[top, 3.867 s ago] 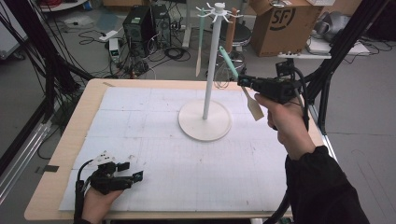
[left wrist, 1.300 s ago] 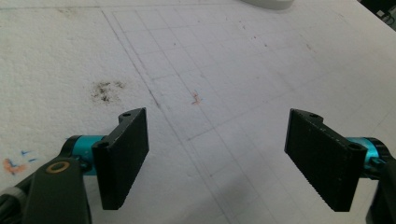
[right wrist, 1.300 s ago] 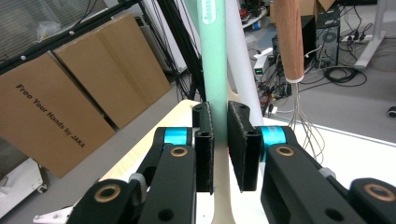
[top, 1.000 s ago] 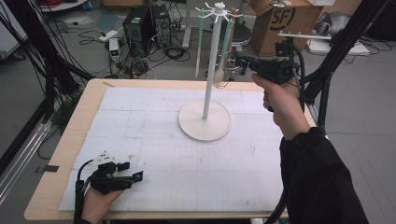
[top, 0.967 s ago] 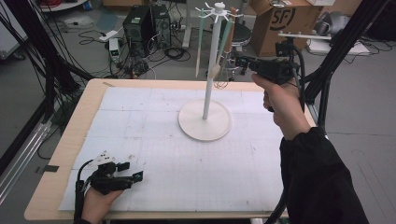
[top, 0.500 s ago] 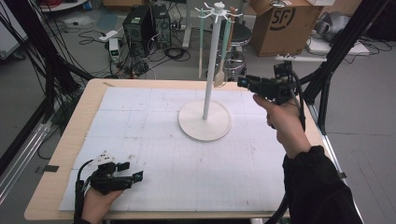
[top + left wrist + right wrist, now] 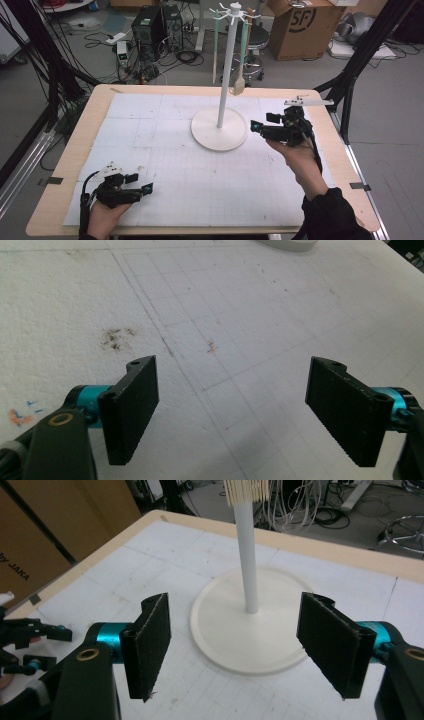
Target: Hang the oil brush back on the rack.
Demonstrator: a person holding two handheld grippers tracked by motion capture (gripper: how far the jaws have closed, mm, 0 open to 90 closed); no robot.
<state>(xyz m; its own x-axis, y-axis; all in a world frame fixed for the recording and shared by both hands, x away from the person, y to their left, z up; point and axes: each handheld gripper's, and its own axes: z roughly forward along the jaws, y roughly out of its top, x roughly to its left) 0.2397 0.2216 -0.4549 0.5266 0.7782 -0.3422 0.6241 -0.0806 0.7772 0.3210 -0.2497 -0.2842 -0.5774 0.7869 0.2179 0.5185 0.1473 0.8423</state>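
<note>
white rack [image 7: 220, 131] standing in the middle of the high view, a little above center, on the white gridded mat [image 7: 165, 165] of the worktop [image 7: 100, 95]. brush [image 7: 239, 82] with pale bristles hanging from a top hook, just right of the pole, free of any jaws. second green-handled tool [image 7: 216, 45] hanging left of the pole.

right gripper [image 7: 265, 124] at right of center in the high view, just beside the rack's round base, jaws wide apart and just been opening, nothing between them. in the right gripper view, pole and base [image 7: 250, 630] seen in the gap between the two jaws, farther off, not touched; brush bristles [image 7: 246, 491] at the top edge. right hand [image 7: 300, 162] coming up from lower right, forearm in dark sleeve [image 7: 330, 215], gripper pointing left toward the rack.

left gripper [image 7: 139, 184] at lower left of the high view, resting low on the mat, well apart from the rack, jaws open and empty, pointing right.
</note>
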